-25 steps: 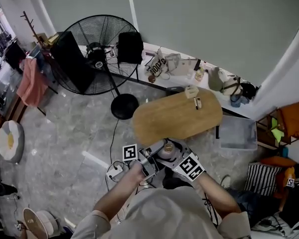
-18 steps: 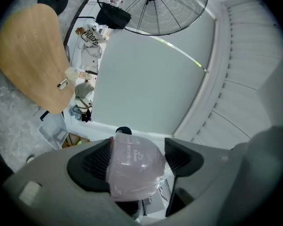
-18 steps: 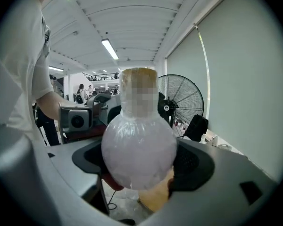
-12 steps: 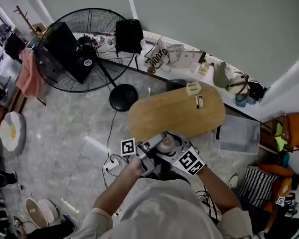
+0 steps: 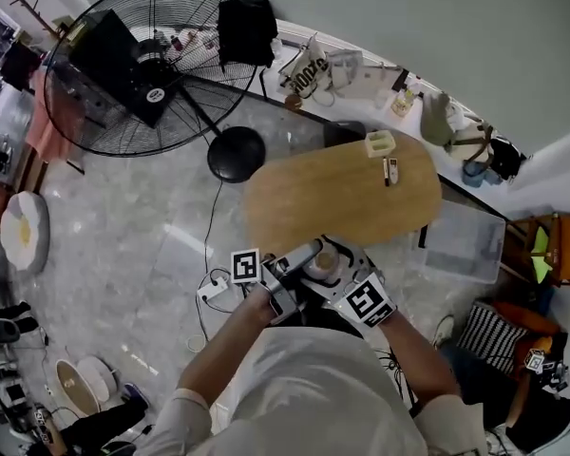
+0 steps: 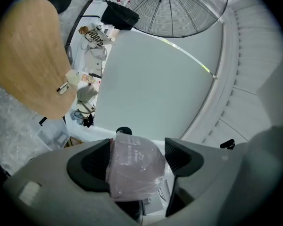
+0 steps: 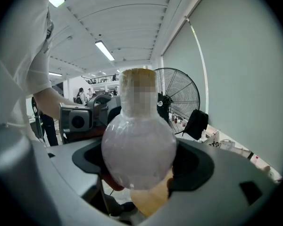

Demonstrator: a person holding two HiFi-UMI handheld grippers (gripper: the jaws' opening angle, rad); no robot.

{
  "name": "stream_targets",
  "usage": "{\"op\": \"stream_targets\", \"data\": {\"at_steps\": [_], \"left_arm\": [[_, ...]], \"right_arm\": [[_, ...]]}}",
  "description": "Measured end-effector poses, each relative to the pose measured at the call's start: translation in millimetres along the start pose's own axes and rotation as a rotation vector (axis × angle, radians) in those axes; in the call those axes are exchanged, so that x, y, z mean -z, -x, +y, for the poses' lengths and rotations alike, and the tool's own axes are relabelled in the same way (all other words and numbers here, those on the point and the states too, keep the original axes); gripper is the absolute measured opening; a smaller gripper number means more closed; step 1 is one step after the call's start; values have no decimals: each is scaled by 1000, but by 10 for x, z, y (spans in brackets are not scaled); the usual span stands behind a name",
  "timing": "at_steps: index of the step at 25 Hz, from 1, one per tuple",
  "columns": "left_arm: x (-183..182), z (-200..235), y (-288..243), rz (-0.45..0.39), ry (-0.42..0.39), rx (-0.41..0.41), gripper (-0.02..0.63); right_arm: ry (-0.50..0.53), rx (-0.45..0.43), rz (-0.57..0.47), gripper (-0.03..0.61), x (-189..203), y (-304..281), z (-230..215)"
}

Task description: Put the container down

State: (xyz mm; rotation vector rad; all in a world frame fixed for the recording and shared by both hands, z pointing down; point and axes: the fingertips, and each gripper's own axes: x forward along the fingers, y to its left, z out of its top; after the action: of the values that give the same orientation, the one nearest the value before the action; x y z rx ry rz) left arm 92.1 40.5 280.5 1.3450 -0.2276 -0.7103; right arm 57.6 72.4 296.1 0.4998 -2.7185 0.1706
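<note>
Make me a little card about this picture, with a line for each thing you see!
held thing: clear round container
left tool: closed on the container
right tool: closed on the container
where: off the table, near the closest edge of the wooden table, not yet set down
on the table: small box at the far side
nearby: big fan on the floor

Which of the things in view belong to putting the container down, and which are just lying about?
In the job: container, held by left gripper and right gripper; table, a likely landing spot.

Lying about: fan, box on the table, bin beside it.
</note>
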Motion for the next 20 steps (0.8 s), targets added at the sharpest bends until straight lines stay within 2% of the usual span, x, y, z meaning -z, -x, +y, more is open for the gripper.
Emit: {"op": "stream_targets", "data": {"at_steps": [7,11,20], "left_arm": [[-551,413,-29,-6,96,-45,356],[-904,714,-20,2,124,-78,356],[-1589,1647,246,-19,188,-166,356]], "right_arm": [[-105,11,18,396,294,-418,-402],[-170,31,32,396,553,-730,-660],[-283,82,77,396,1382,-1375,-1191]]}}
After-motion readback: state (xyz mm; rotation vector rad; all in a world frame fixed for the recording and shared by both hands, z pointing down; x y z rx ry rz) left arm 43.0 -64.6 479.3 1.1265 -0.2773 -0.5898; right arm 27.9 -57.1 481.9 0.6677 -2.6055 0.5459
